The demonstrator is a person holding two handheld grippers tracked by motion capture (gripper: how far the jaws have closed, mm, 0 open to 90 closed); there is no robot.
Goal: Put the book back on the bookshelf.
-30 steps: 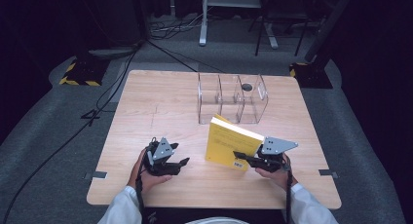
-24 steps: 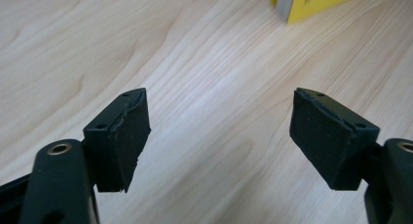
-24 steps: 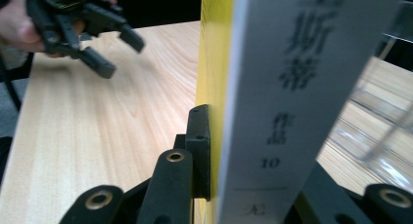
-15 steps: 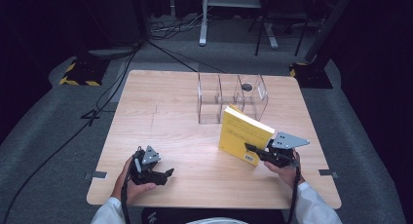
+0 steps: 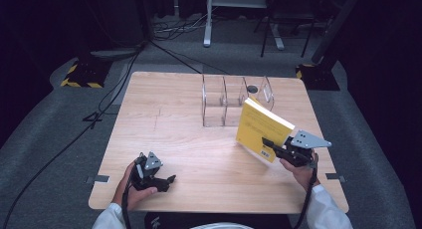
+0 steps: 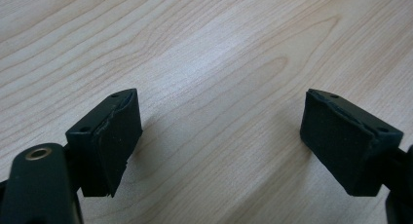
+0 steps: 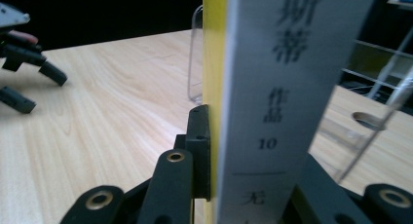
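Note:
A yellow book [image 5: 263, 127] is held off the table, tilted, at the right, just in front of a clear plastic divider rack [image 5: 226, 100]. My right gripper [image 5: 272, 145] is shut on the book's lower edge. In the right gripper view the book's grey spine [image 7: 287, 102] with printed characters stands upright between the jaws, and the rack [image 7: 197, 53] shows behind it. My left gripper [image 5: 166, 181] rests low near the table's front left edge, open, with bare wood between its pads [image 6: 114, 136].
The wooden table [image 5: 169, 119] has a round cable hole [image 5: 252, 89] by the rack. Black cables, a yellow-black striped base [image 5: 79, 72] and metal stand legs lie on the grey floor beyond the far edge.
The right gripper has carried the book to the right and farther back, toward the rack. The left gripper has pulled back toward the front left edge of the table.

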